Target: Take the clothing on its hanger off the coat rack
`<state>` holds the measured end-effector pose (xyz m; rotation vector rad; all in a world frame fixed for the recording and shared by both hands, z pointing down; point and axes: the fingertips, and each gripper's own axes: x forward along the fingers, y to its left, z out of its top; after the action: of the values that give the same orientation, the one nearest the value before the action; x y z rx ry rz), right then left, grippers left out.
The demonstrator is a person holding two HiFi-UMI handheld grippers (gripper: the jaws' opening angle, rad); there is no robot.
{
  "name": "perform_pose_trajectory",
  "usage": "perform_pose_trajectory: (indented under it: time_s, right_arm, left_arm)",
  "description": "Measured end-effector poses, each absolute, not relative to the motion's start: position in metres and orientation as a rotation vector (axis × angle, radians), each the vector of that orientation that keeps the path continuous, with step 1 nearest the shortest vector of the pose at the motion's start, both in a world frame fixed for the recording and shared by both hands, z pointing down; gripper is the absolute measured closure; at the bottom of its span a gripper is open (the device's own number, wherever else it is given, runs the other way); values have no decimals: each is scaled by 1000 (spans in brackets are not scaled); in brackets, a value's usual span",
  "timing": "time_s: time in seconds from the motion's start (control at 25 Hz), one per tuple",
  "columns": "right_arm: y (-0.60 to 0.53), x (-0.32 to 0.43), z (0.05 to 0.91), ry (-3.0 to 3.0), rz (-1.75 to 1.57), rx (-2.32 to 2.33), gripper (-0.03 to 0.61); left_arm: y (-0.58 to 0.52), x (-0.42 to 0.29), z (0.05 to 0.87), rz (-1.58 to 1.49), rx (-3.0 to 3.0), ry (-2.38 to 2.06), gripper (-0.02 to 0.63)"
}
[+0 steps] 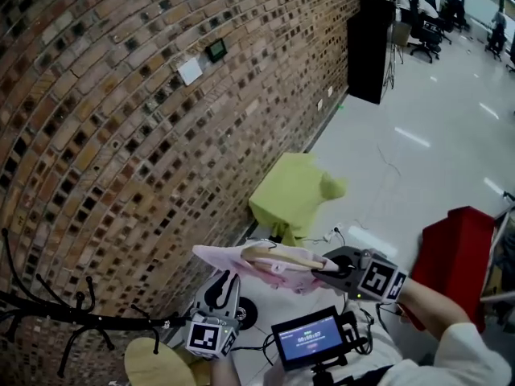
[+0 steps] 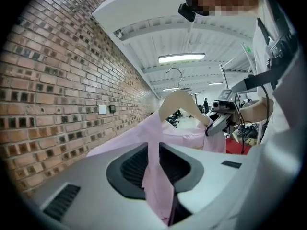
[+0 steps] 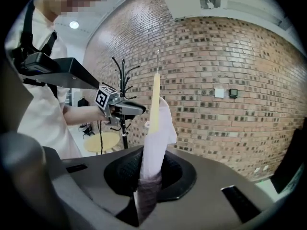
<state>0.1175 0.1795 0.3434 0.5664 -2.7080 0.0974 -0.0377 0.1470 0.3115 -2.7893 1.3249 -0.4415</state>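
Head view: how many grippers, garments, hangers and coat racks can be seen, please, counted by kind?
Grippers: 2, left gripper, right gripper
Garments: 1, pink garment
Hangers: 1, wooden hanger
Coat racks: 1, coat rack
Total: 5

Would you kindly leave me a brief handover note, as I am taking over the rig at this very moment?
The left tool is shut on fabric of the pink garment.
The right tool is shut on it too, near one end of the wooden hanger.
Garment and hanger hang between both tools, hook free, apart from the coat rack.
Done: off the rack.
Left: probably just setting it down; where is not shown.
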Motion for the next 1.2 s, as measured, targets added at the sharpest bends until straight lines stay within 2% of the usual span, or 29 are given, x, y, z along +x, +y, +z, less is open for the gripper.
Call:
perform_pose_trajectory:
  time_s: [0.64, 0.92, 1.2]
  right_arm:
    - [215, 363, 353, -2643, 141, 944, 546]
    - [228, 431, 354, -2600, 126, 1004, 546]
    - [210, 466, 353, -2596, 102, 984, 546]
  left_arm:
    - [155, 215, 325, -461, -2884, 1004, 540]
    - [164, 275, 328, -454, -2887, 962, 540]
    - [154, 296, 333, -482, -2871, 1016, 540]
